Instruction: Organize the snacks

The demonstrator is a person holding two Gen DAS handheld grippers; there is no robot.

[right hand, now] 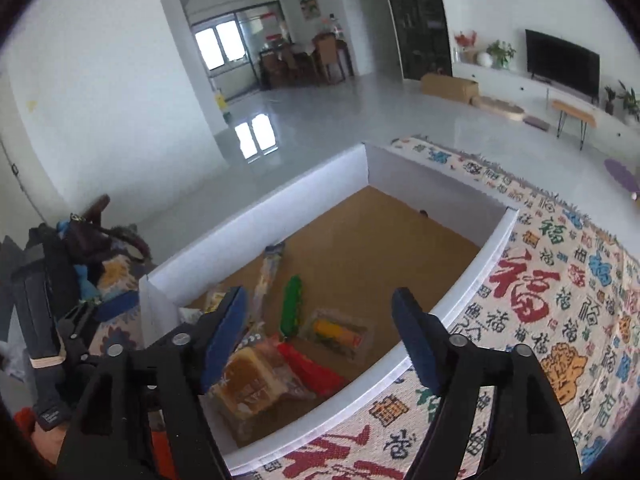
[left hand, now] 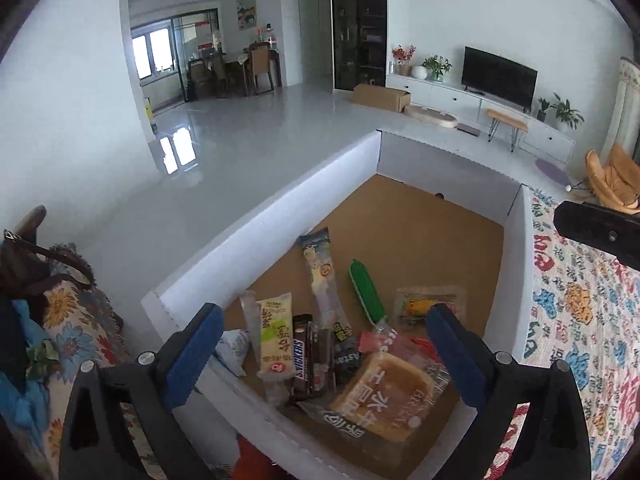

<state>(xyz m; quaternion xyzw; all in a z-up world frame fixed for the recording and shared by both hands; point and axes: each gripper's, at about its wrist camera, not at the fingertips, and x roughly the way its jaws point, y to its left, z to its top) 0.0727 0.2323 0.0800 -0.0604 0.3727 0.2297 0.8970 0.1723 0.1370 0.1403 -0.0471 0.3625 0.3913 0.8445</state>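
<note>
Both grippers hovered over the white box, jaws spread, nothing held. Left gripper sat above the near-corner snack pile: bread pack and Snickers bar lay between its fingers, below them. Right gripper framed the red pack and corn pack.

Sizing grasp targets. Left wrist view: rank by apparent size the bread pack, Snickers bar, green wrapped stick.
1. Clear-wrapped brown bread pack, though nearest the camera.
2. and 3. Brown Snickers bar and green wrapped stick: too alike to rank.
</note>
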